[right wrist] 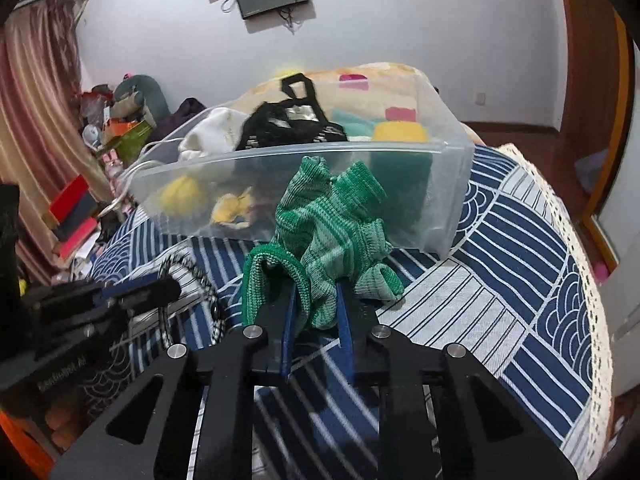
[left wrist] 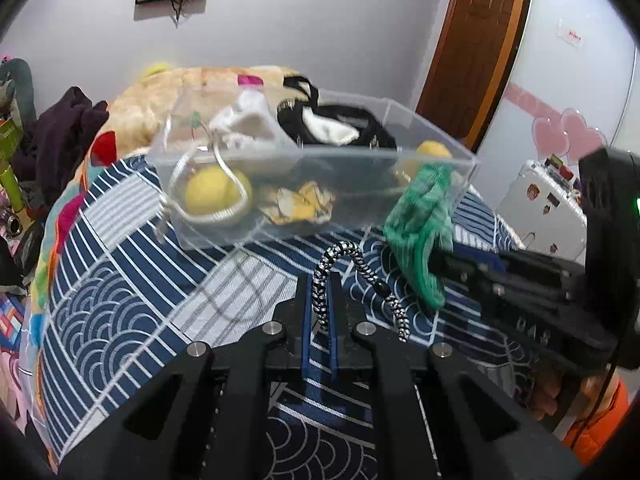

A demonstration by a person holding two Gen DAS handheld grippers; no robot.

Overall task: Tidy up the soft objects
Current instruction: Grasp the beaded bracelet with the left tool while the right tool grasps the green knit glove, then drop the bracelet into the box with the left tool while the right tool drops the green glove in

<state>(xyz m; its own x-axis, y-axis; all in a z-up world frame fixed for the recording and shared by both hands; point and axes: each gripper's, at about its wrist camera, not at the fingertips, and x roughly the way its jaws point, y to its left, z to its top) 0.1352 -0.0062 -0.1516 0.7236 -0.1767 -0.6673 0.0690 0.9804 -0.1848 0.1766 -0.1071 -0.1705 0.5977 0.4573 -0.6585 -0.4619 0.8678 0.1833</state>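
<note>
A clear plastic bin (left wrist: pixel 432 128) (right wrist: pixel 452 184) stands on the bed and holds a yellow ball (left wrist: pixel 212 194), white cloth (left wrist: pixel 248 120), a black item (left wrist: pixel 344 120) and yellow sponges (right wrist: pixel 398 132). My left gripper (left wrist: pixel 320 280) is shut on a black-and-white braided cord (left wrist: pixel 352 256), held above the bed in front of the bin. My right gripper (right wrist: pixel 318 292) is shut on a green knitted cloth (right wrist: pixel 336 224), raised just before the bin's near wall. The cloth also shows in the left wrist view (left wrist: pixel 420 216), and the cord in the right wrist view (right wrist: pixel 200 280).
The bed has a blue-and-white patterned cover (left wrist: pixel 120 288) (right wrist: pixel 500 280). A beige blanket (left wrist: pixel 160 92) lies behind the bin. Dark clothes (left wrist: pixel 68 128) and clutter (right wrist: pixel 116 128) pile at the left. A white suitcase (left wrist: pixel 548 204) and a wooden door (left wrist: pixel 476 40) are at the right.
</note>
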